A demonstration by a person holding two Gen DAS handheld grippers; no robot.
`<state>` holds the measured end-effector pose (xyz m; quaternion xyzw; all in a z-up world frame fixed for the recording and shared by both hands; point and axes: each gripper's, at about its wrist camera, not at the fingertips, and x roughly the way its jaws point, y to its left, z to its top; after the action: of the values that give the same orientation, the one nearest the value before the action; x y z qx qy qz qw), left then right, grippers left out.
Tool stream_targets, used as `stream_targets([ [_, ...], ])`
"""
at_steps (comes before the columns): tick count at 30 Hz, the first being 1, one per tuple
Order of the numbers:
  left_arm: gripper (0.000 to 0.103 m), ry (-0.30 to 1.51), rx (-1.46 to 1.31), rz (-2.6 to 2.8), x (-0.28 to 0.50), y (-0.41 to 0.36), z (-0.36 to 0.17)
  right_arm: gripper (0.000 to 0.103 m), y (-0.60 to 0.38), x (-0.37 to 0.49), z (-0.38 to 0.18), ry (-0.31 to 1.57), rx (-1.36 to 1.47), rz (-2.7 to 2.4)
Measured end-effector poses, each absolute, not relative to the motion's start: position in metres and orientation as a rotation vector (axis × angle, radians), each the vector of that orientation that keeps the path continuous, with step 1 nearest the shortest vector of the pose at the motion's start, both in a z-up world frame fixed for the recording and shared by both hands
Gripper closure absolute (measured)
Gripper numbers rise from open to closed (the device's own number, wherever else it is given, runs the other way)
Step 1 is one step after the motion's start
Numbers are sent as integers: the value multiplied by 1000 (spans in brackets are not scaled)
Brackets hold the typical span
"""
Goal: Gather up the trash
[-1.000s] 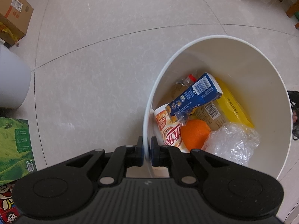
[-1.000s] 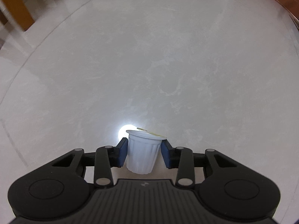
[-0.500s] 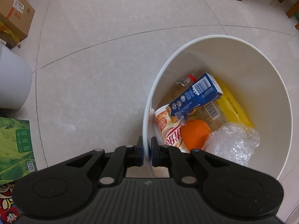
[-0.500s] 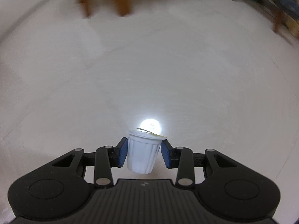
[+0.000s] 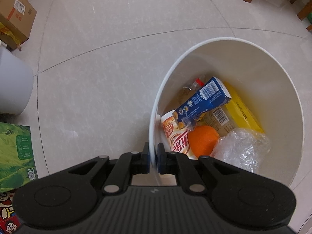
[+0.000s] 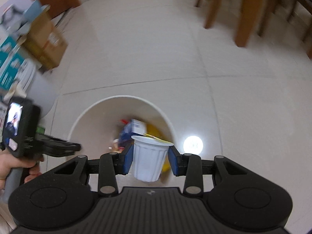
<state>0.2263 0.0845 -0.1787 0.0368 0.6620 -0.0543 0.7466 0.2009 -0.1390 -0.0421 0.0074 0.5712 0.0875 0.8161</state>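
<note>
A: Two claws are seen. The right claw point(image 6: 150, 159) is closed on a small white ribbed cup point(image 6: 149, 159), which is gripped upright between the blue pads point(image 6: 128, 160), with a peeled foil lid sticking out at its top.

B: And where is the cup placed in relation to the bin?

A: It is held in front of the white trash bin point(image 6: 93, 115), over the near part of the opening as seen from the right wrist view. How high it hangs above the rim cannot be told.

B: What is held by the left claw point(image 5: 153, 159)?

A: The near rim of the trash bin point(image 5: 154, 105) is pinched between its nearly closed fingers, one finger outside the wall and one inside.

B: What is seen inside the bin?

A: A blue carton point(image 5: 202, 99) is seen lying across a red and cream cup point(image 5: 175, 134). An orange point(image 5: 202, 141) is seen beside that cup, with crumpled clear plastic point(image 5: 241, 148) touching it. A yellow packet point(image 5: 241, 111) is seen against the far wall, and a bottle with a red cap point(image 5: 193, 85) is partly hidden behind the carton.

B: And around the bin?

A: A pale tiled floor point(image 5: 109, 39) is seen. A cardboard box point(image 5: 13, 19), a white container point(image 5: 11, 85) and a green box point(image 5: 15, 152) are found to the left. Wooden furniture legs point(image 6: 243, 13) are seen farther off, blurred. A hand point(image 6: 13, 165) is seen on the left claw's handle.
</note>
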Motion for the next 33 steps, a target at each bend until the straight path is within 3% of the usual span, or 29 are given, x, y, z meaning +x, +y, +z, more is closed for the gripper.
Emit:
stream_targets([
  [5,98,1447,78,-125,225,85,-178,58,-115,211,-44,1221,0,213],
  [7,98,1448,73,-127,226,86,-177,37,-113,212,-44,1223,-6,230],
  [9,98,1447,71,-129,226,87,-177,26,-110,208,-40,1210,-26,230],
  [16,98,1444,72,-127,226,86,-175,13,-110,200,-37,1209,-47,182],
  [33,98,1412,74,-113,225,85,-169,10,-125,119,-58,1253,15,-37],
])
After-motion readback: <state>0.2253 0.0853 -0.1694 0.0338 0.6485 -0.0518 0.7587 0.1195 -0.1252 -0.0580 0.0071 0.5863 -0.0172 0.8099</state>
